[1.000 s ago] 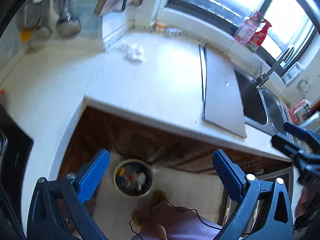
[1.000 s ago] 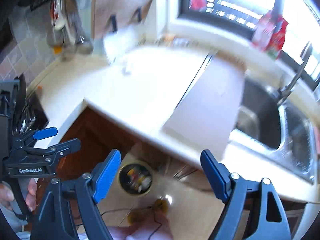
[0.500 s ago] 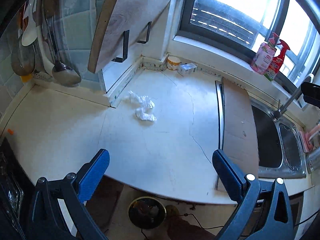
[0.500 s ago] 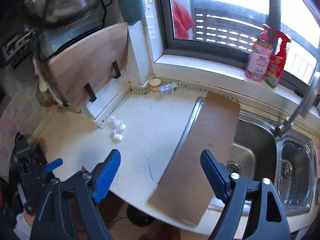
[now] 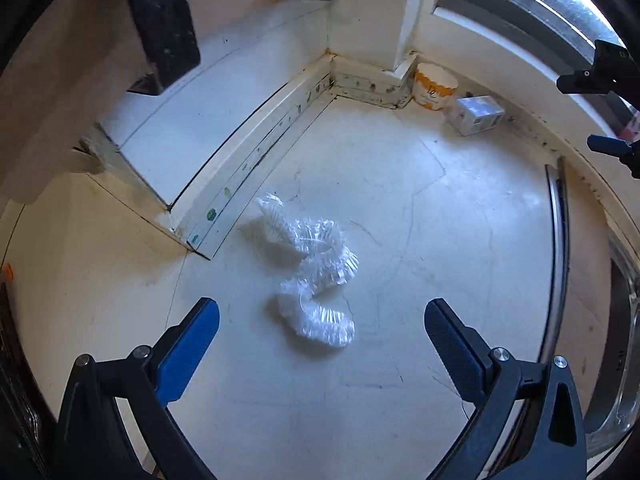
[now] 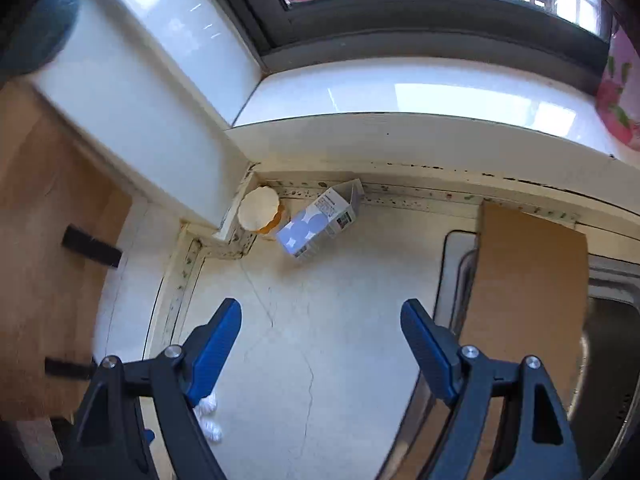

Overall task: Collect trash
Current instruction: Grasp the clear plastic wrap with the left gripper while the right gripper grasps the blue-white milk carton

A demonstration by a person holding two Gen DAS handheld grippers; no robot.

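Crumpled clear plastic wrappers (image 5: 316,272) lie on the white counter (image 5: 440,240) just ahead of my left gripper (image 5: 320,320), which is open and empty above them. In the corner under the window sit a small orange-and-white paper cup (image 6: 260,210) and a tipped white carton with blue dots (image 6: 318,220); both also show in the left wrist view, the cup (image 5: 434,86) and carton (image 5: 476,114). My right gripper (image 6: 322,328) is open and empty, pointing at the carton from some distance. A bit of the wrappers (image 6: 208,420) shows behind its left finger.
A wooden cutting board (image 6: 524,300) covers part of the steel sink (image 6: 608,352) on the right. A wooden board (image 6: 44,260) with black brackets leans at the left wall. The window sill (image 6: 400,92) runs along the back. A red-patterned bottle (image 6: 618,92) stands far right.
Both grippers rose from the floor bin below the counter edge and advanced over the counter. The left closed in on the wrappers, the right on the corner with cup and carton.
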